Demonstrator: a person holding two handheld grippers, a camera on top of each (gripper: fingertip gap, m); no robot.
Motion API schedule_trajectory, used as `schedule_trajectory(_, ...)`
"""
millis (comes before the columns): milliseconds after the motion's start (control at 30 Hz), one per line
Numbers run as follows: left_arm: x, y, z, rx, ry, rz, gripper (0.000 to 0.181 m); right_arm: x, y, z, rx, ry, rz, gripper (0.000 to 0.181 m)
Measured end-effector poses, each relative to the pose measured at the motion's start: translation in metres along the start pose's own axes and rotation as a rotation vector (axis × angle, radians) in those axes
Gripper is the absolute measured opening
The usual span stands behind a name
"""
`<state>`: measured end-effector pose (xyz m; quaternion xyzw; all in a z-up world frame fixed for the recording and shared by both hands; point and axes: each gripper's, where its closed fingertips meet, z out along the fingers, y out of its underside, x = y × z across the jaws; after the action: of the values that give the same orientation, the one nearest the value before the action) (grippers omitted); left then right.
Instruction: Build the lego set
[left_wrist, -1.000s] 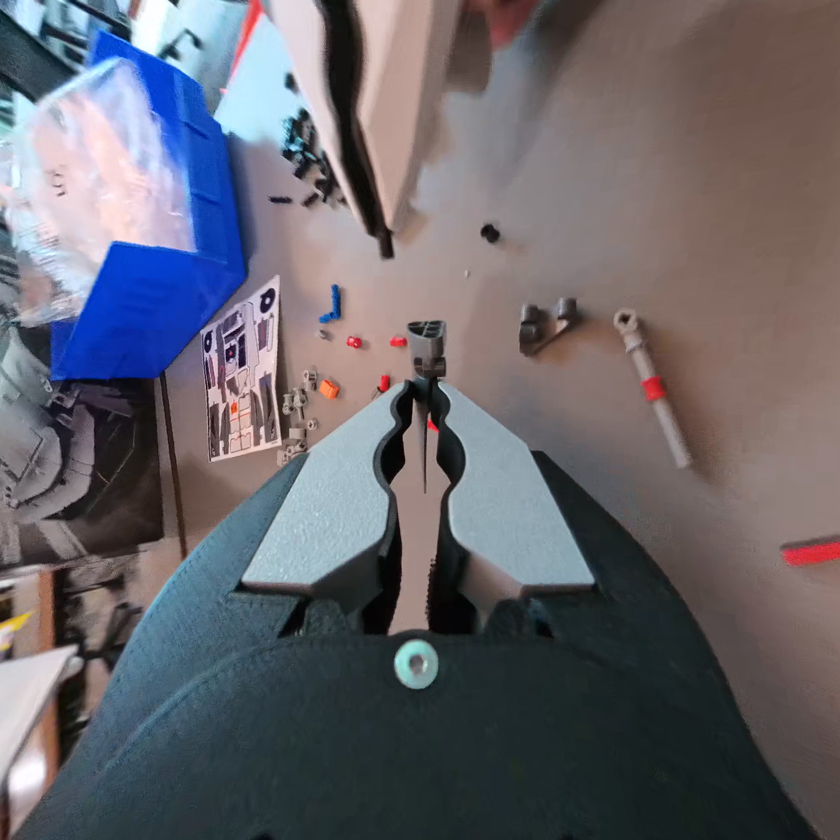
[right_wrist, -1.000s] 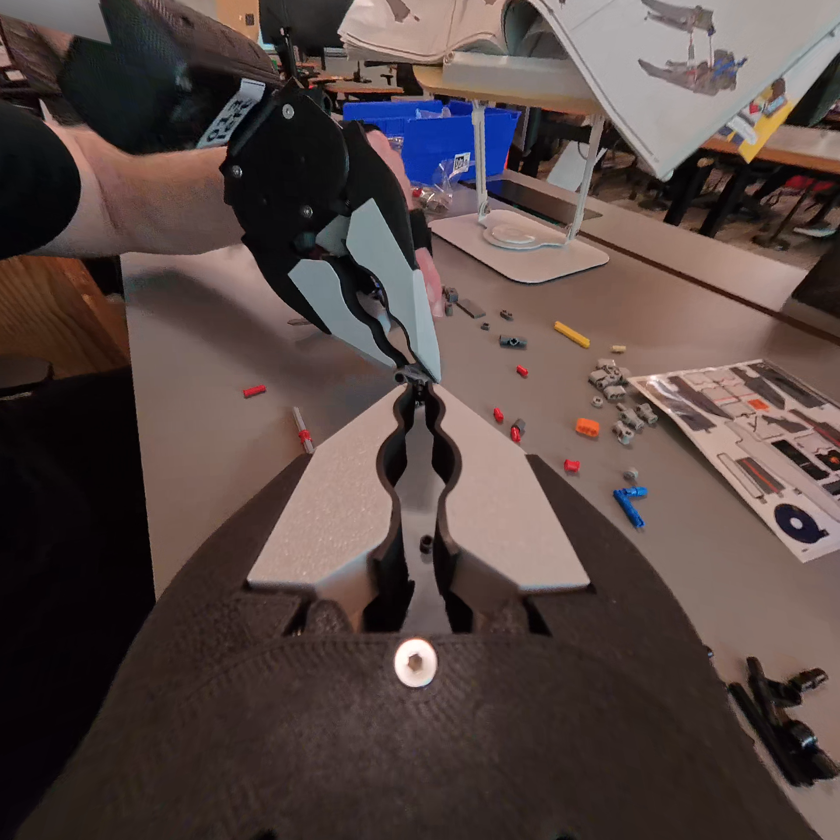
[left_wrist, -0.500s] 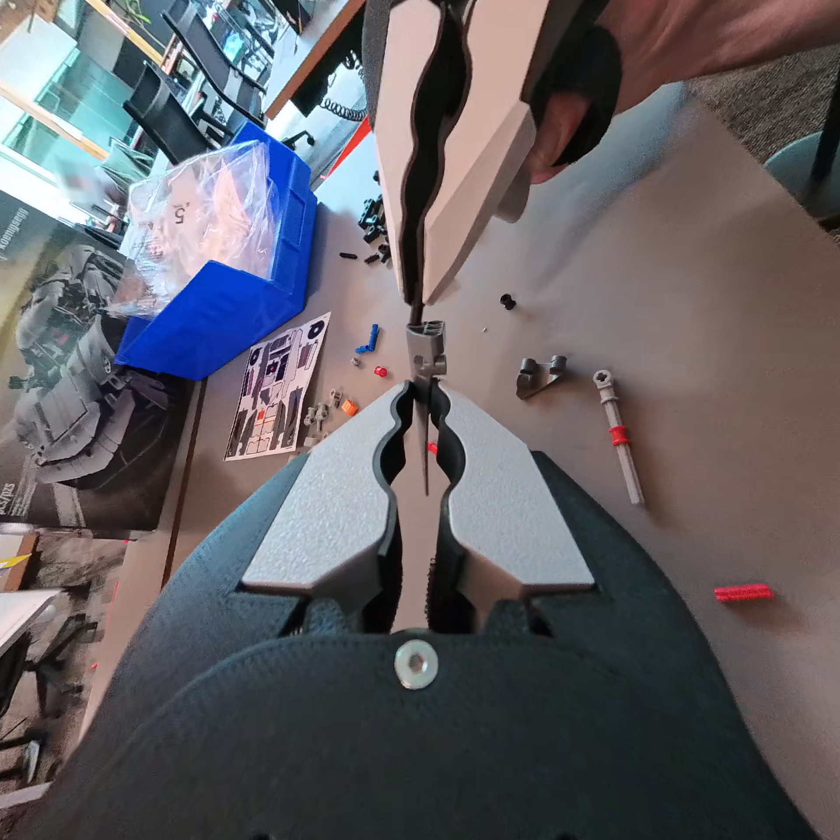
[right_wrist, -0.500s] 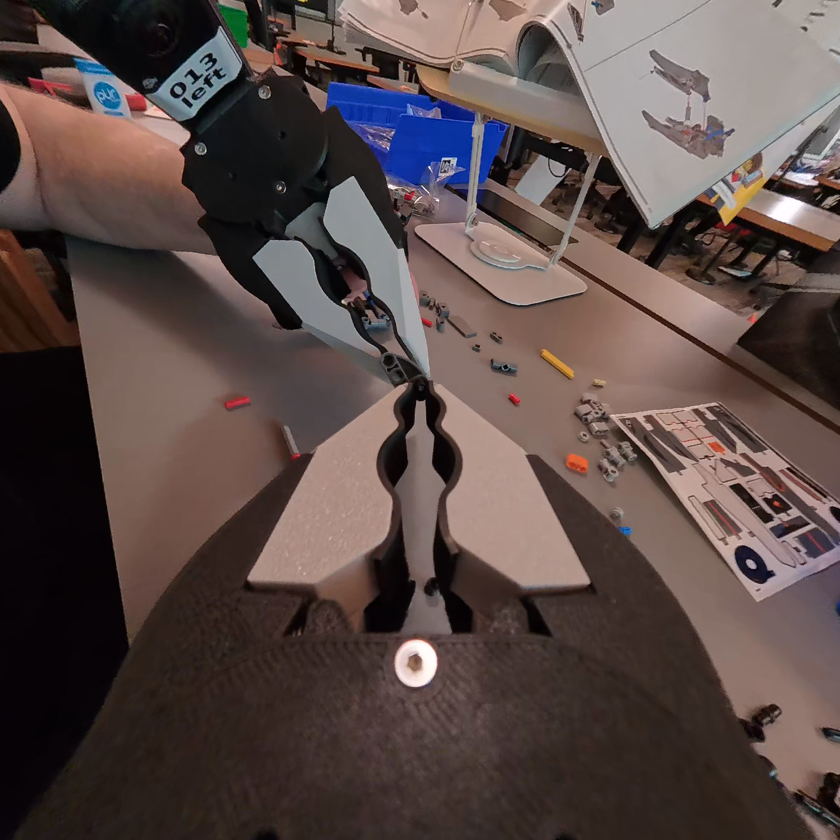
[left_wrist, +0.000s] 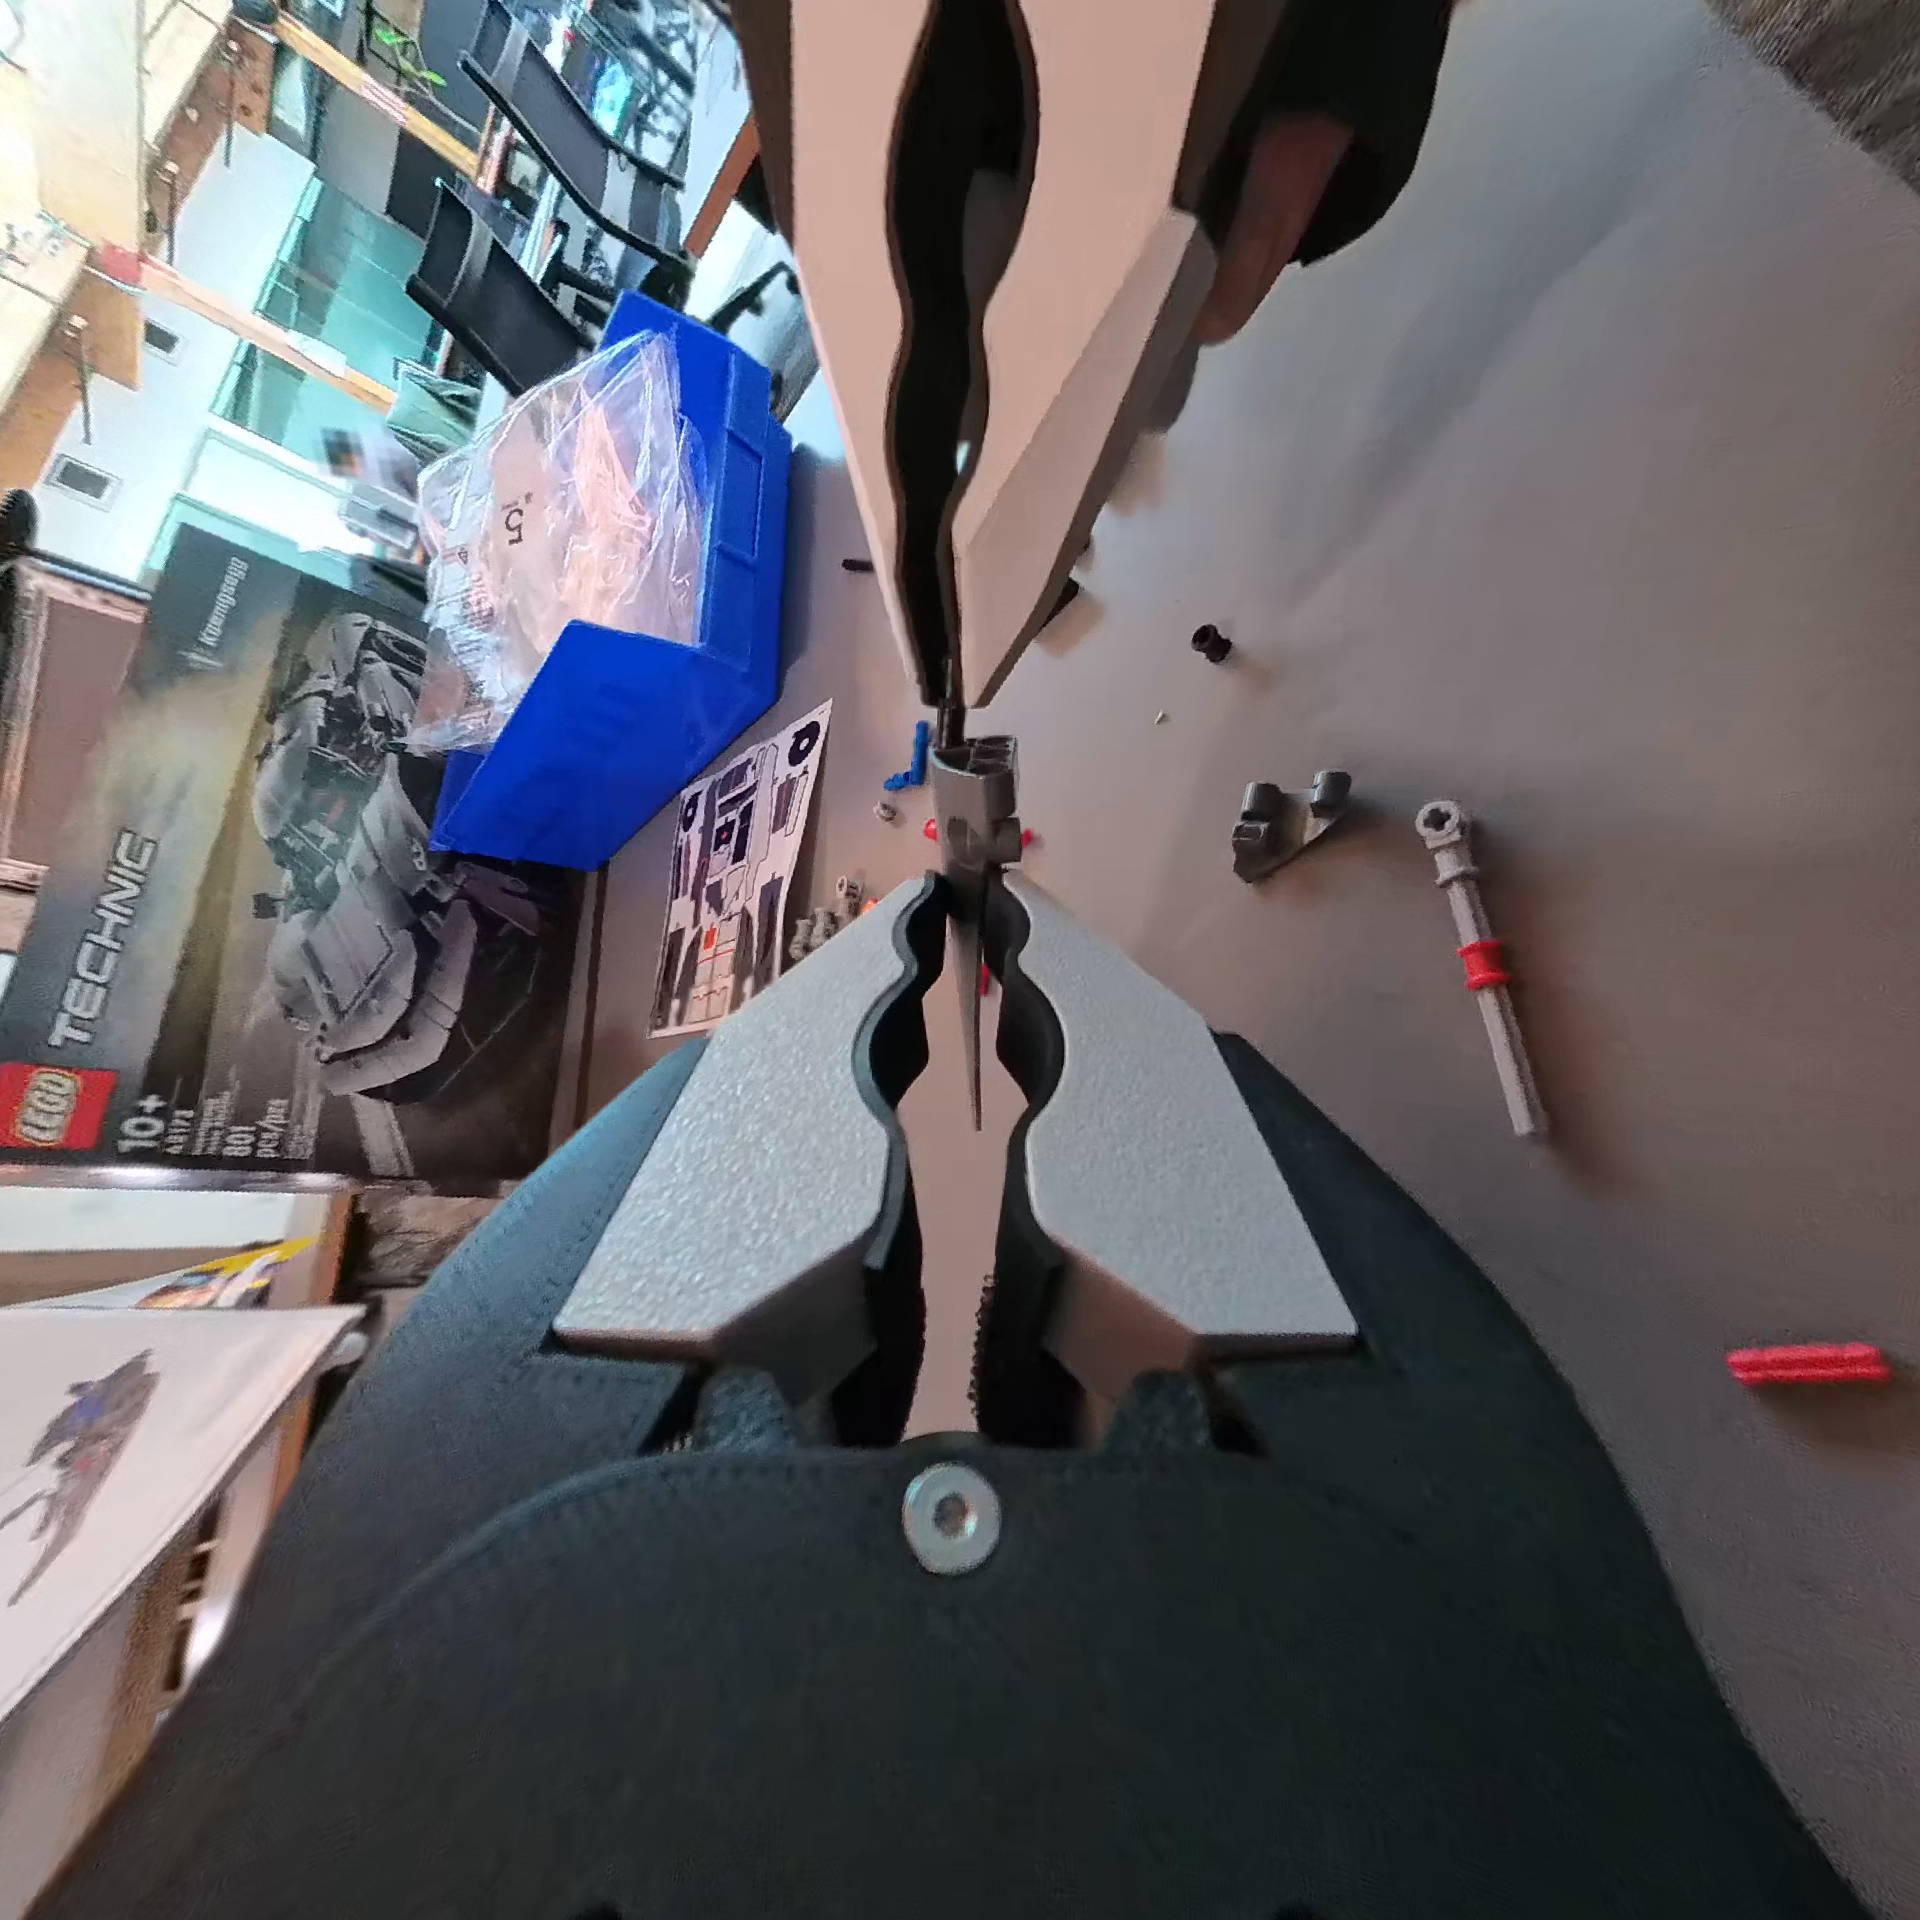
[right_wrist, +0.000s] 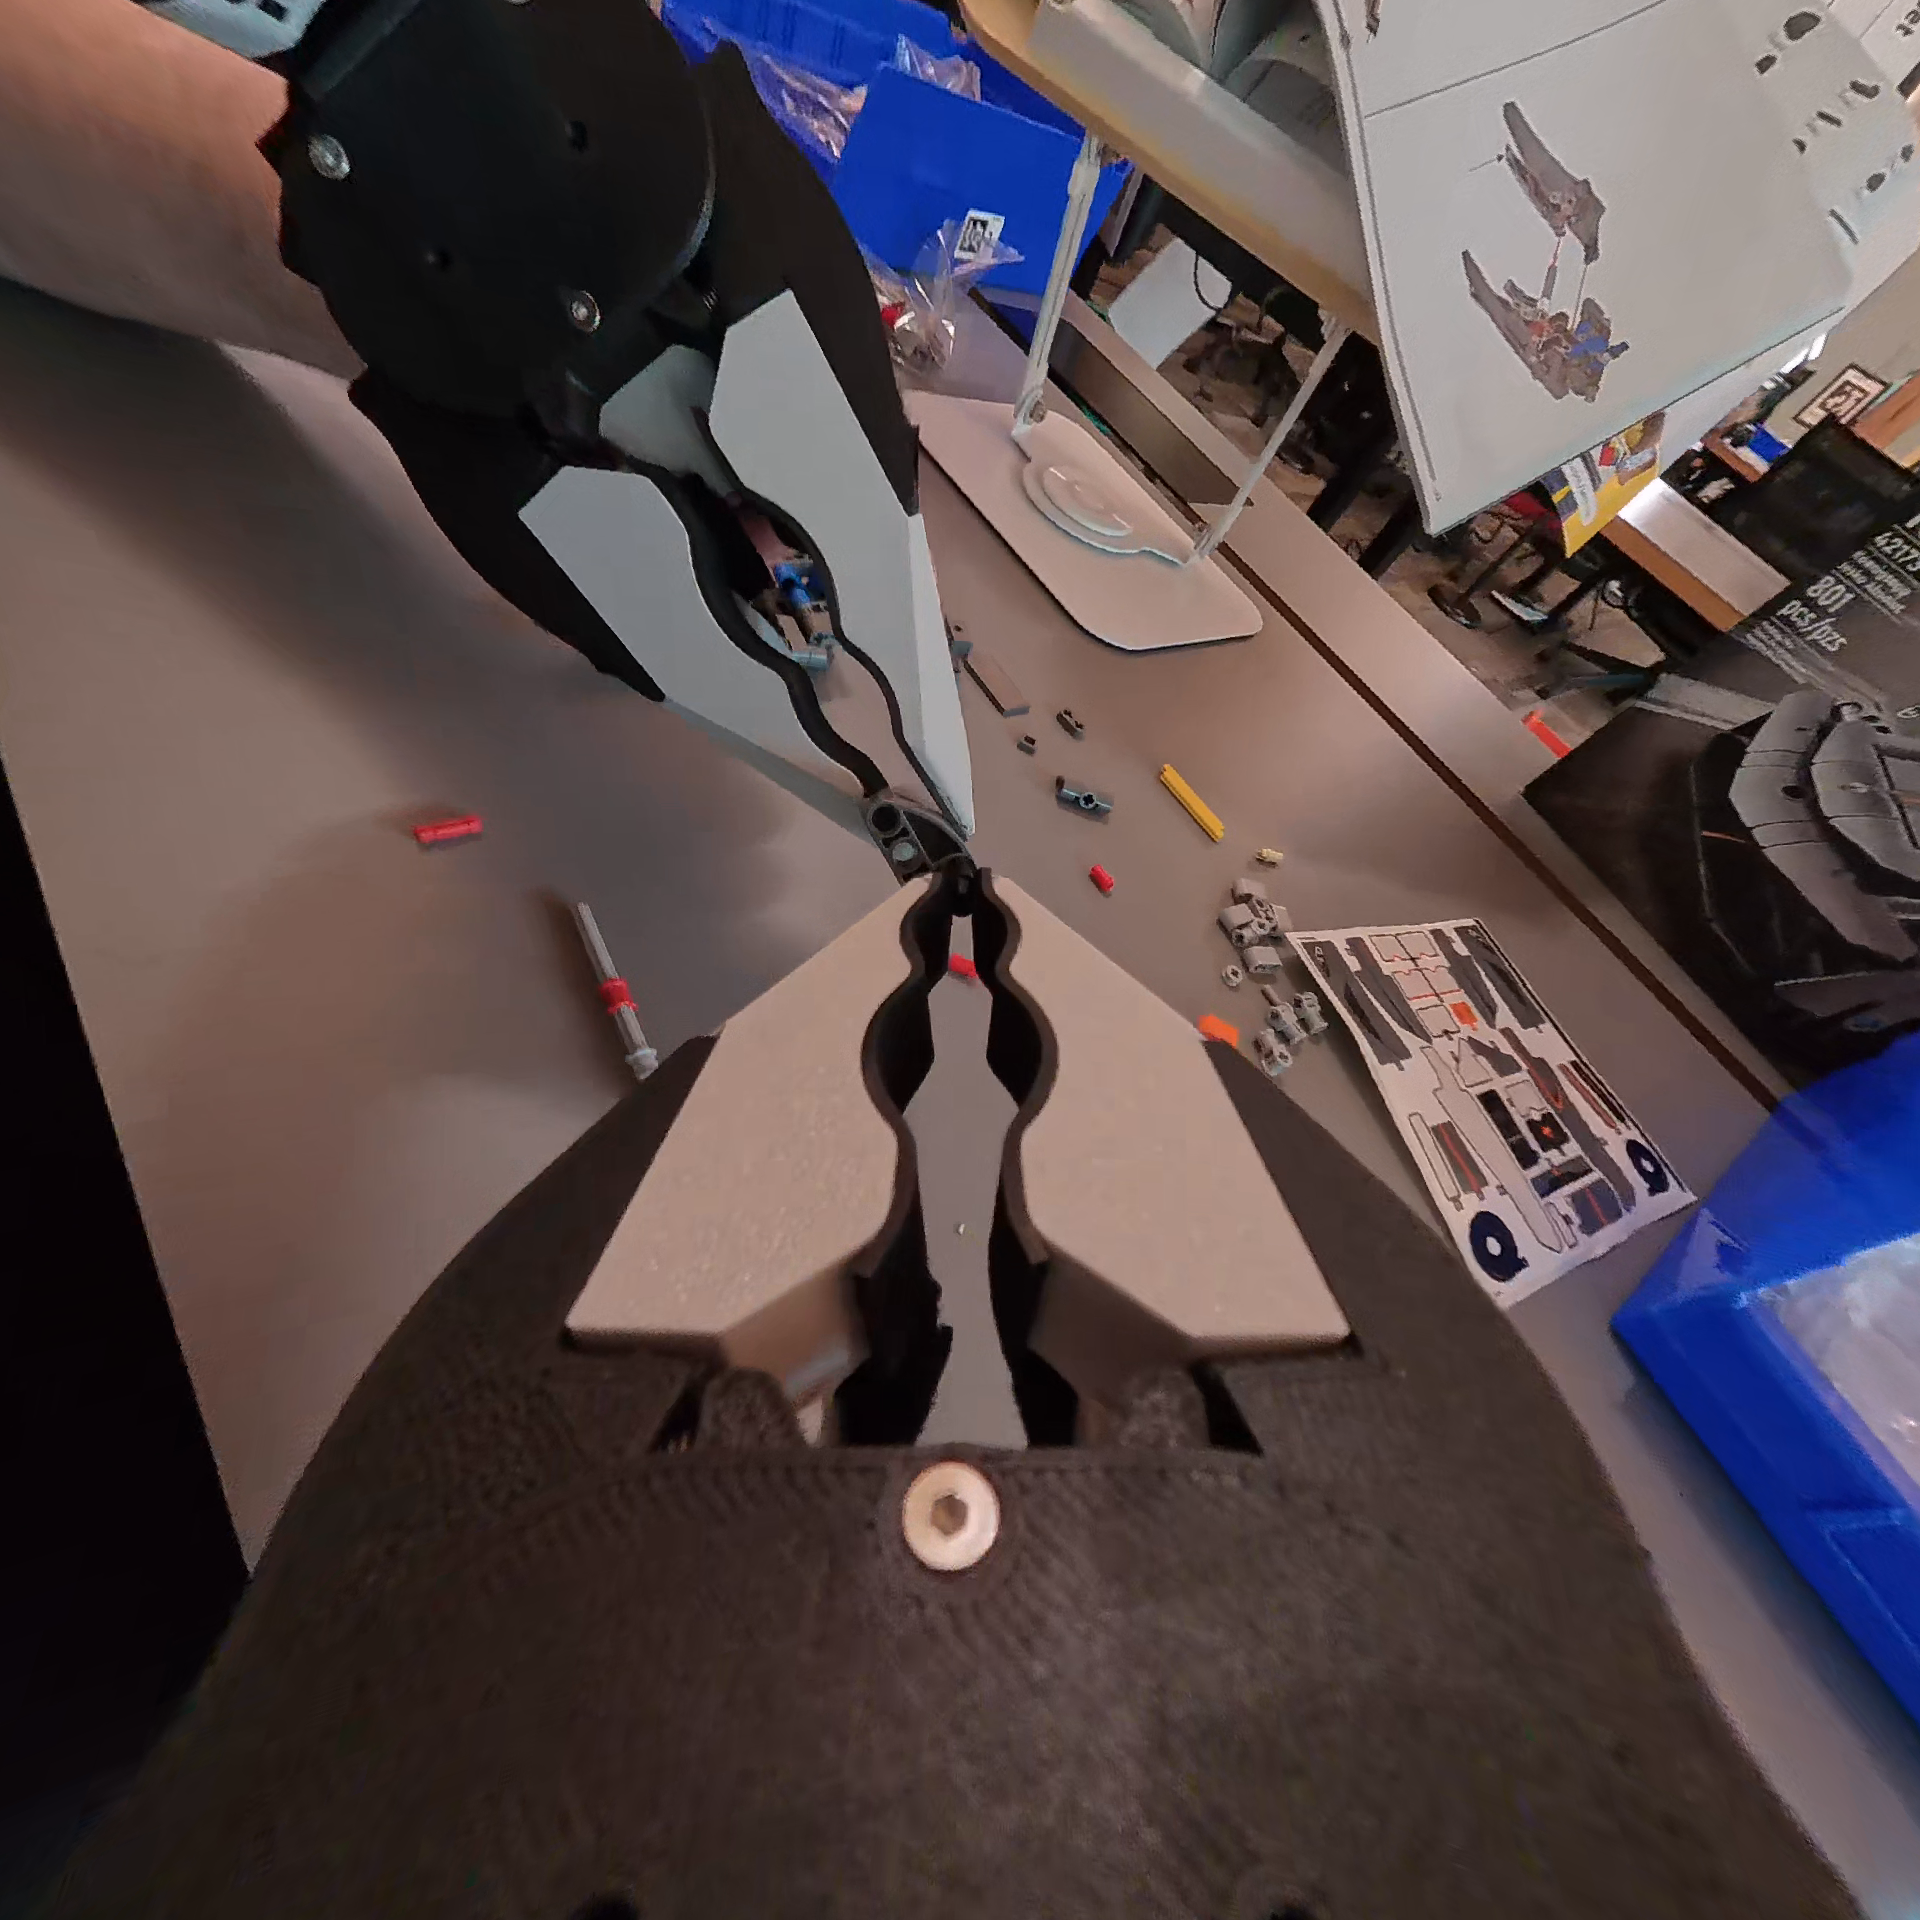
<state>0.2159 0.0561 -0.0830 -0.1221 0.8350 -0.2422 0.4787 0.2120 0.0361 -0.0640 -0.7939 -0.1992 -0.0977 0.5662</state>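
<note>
The left tongs are pinched on a grey connector piece, which sticks out past their tips above the worktop. The right tongs are pressed together on a small black pin, whose end meets the top of the grey connector piece; in the right wrist view the two pairs of tongs meet tip to tip. On the worktop beyond lie a grey axle with a red bush, a grey angled part, a red pin and a small black bush. To the other side are a sticker sheet, a scatter of small grey, red and blue pieces, a yellow bar, a blue bin holding clear bags, and the set's box. An open instruction booklet sits on a stand.
</note>
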Motion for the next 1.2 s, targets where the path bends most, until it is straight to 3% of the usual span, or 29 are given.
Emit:
schedule_trajectory(400, -0.003, 0.003, -0.001, -0.091, -0.082, 0.144, 0.001, -0.001, 0.001, 0.004, -0.047, -0.01, -0.026, 0.001)
schedule_trajectory(867, -0.011, -0.014, -0.01, 0.035, -0.081, 0.033, 0.001, 0.004, -0.015, -0.008, 0.222, -0.091, 0.119, 0.001)
schedule_trajectory(1200, -0.013, -0.022, -0.013, 0.076, -0.104, 0.053, 0.002, 0.004, -0.019, -0.012, 0.258, -0.128, 0.146, 0.001)
